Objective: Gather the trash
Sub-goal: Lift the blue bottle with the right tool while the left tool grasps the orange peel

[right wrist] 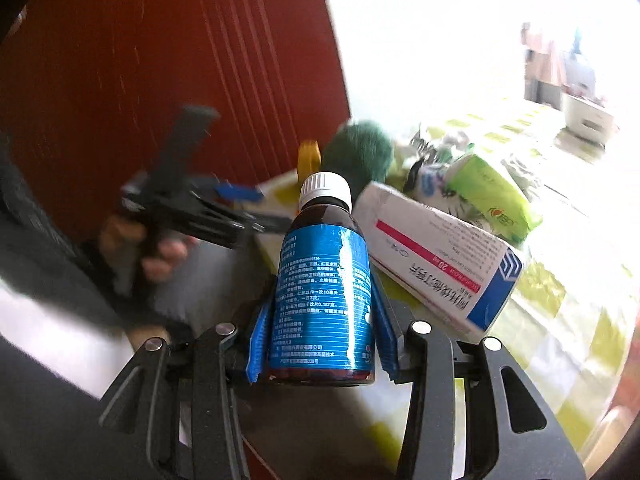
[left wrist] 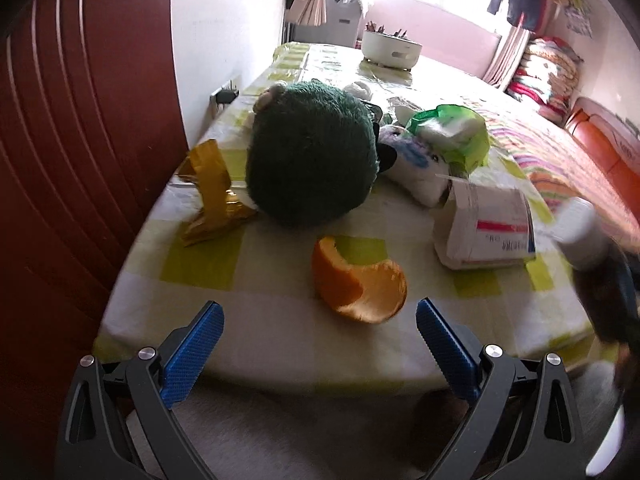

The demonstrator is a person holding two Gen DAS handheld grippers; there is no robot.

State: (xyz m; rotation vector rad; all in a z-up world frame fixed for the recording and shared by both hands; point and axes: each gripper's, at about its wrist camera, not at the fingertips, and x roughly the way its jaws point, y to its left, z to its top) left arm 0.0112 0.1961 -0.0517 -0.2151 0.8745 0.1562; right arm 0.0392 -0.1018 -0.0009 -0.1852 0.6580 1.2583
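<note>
Right gripper (right wrist: 322,312) clamps brown medicine bottle with blue label (right wrist: 325,292); left gripper (left wrist: 320,322) spread wide, empty, near curled orange peel (left wrist: 358,280).

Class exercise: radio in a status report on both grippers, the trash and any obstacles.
Right gripper shut on medicine bottle. Left gripper open, empty, facing orange peel. Green plush ball behind the peel, white box to its right; approach clear.

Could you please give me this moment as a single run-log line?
right gripper: shut on medicine bottle, lifted | left gripper: open, empty, facing orange peel | medicine box: on table
</note>
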